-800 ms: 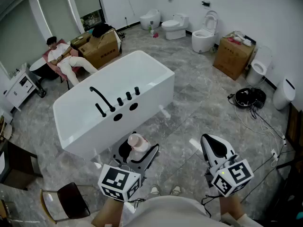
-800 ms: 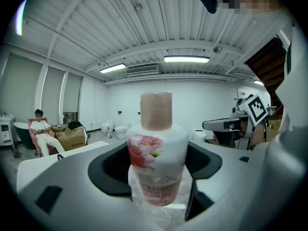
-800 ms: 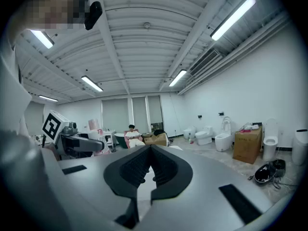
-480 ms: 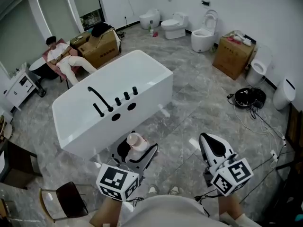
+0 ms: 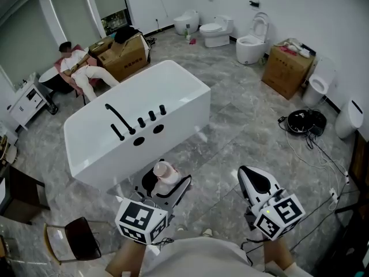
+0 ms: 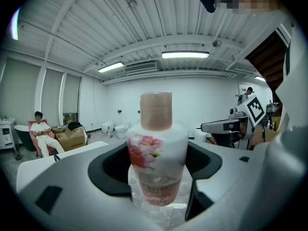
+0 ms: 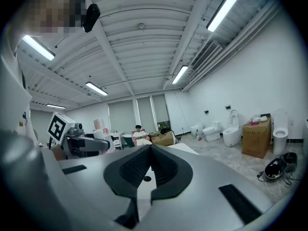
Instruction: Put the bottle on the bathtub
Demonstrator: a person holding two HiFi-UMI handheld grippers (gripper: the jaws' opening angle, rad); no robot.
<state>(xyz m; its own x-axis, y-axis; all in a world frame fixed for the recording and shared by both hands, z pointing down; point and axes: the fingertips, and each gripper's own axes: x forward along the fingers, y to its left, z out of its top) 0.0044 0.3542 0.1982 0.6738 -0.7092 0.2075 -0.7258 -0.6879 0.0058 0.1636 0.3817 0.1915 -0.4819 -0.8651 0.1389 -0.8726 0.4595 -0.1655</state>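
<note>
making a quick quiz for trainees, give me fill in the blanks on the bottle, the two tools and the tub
The flower-print bottle is clamped in the ____ tool.
The right tool holds ____.
The white bathtub carries a faucet coloured ____.
The bottle is not on the bathtub yet; below it lies the ____.
Missing words: left (the left tool); nothing; black; floor.

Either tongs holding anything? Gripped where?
Left tongs clamp the bottle around its body, upright. Right tongs are shut on nothing.
</note>
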